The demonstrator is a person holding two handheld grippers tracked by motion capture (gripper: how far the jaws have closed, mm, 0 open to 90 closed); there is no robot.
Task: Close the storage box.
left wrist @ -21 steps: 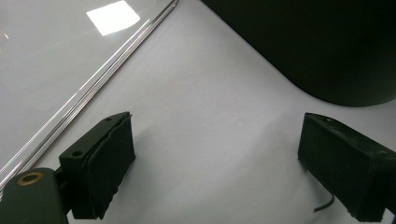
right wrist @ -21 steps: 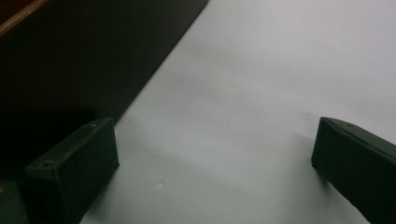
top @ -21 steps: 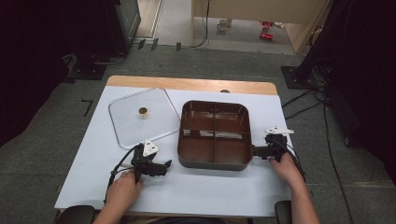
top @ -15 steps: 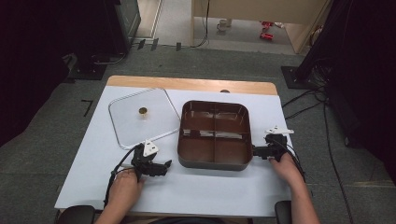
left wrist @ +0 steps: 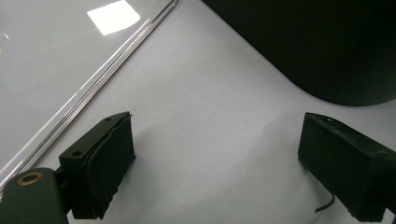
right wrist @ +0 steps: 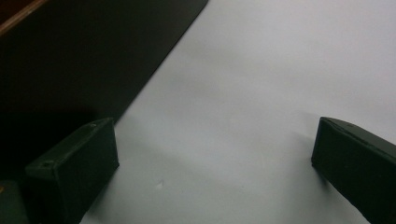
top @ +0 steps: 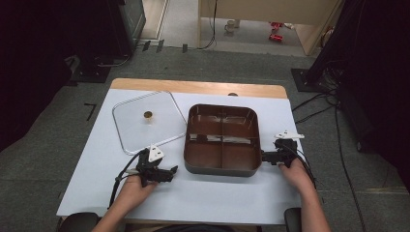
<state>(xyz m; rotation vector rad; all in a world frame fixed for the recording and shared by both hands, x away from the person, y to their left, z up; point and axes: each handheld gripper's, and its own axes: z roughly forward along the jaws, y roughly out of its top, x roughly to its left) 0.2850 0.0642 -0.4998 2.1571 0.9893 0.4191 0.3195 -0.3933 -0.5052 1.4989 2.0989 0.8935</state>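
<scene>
- The brown divided tray [top: 222,140] sits mid-table on the white sheet [top: 203,198].
- The left gripper [top: 167,173] rests near the tray's near-left corner, jaws spread wide, nothing between them.
- The right gripper [top: 265,157] lies just beside the tray's right wall, jaws likewise apart and empty.
- The clear lid [top: 147,121] lies flat at far left.

Black left gripper [top: 170,170], black right gripper [top: 264,156], grey three-cornered plates, trailing black cables
</scene>
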